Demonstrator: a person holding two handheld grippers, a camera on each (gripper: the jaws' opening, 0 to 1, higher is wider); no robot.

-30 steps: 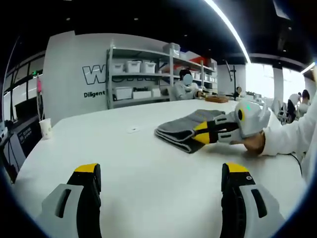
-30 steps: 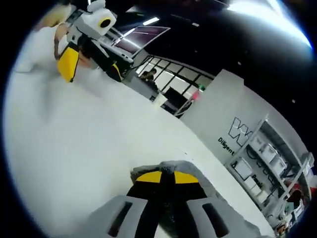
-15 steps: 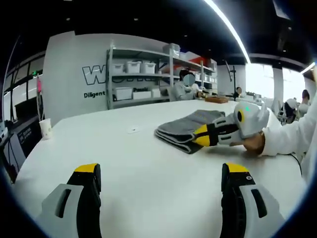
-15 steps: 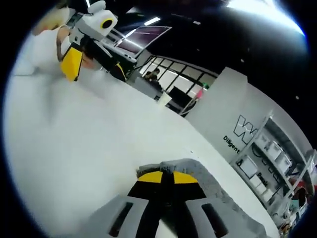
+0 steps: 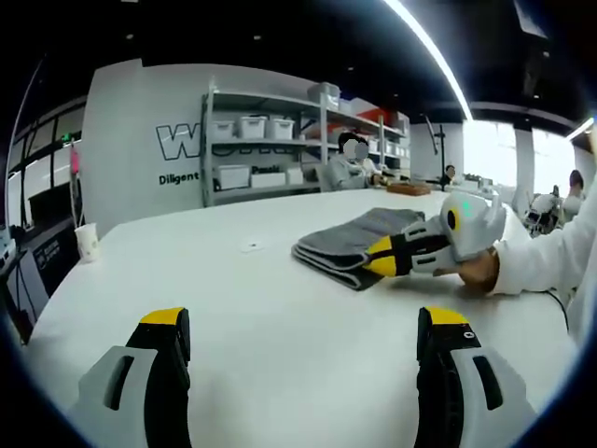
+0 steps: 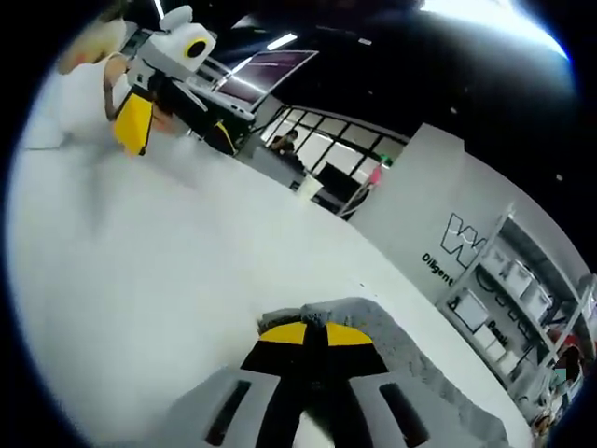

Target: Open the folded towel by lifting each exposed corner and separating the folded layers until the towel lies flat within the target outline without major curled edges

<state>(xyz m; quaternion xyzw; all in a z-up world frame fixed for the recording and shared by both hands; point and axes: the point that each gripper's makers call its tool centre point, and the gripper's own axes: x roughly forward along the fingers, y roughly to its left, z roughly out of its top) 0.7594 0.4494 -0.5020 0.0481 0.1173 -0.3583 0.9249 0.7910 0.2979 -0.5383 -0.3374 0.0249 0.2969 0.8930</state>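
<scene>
In the left gripper view, a white paper cup (image 5: 86, 241) stands at the far left edge of the broad white table (image 5: 252, 317). The left gripper (image 5: 303, 329), white-bodied with yellow-tipped black fingers, rises from the bottom of the frame with its jaws spread wide and nothing between them, over bare tabletop. A small pale scrap (image 5: 250, 246) lies on the table left of centre. Behind it, in the upper middle of the frame, a grey metal shelving rack with white bins (image 5: 266, 145) stands against a white wall. Right of centre lies the folded grey cloth towel (image 5: 353, 240), its layered fold edge facing the camera. The right gripper (image 5: 375, 258) comes in from the right side, held by a hand (image 5: 478, 269) in a white sleeve, its yellow tips pinched together on the towel's near right corner.

In the right gripper view, the left gripper (image 6: 173, 119) shows in the upper left, jaws apart, above the white table (image 6: 140, 280). At bottom centre the right gripper (image 6: 314, 334) has its yellow tips pressed flat together on the edge of the towel (image 6: 396, 341), which runs off toward the lower right.
</scene>
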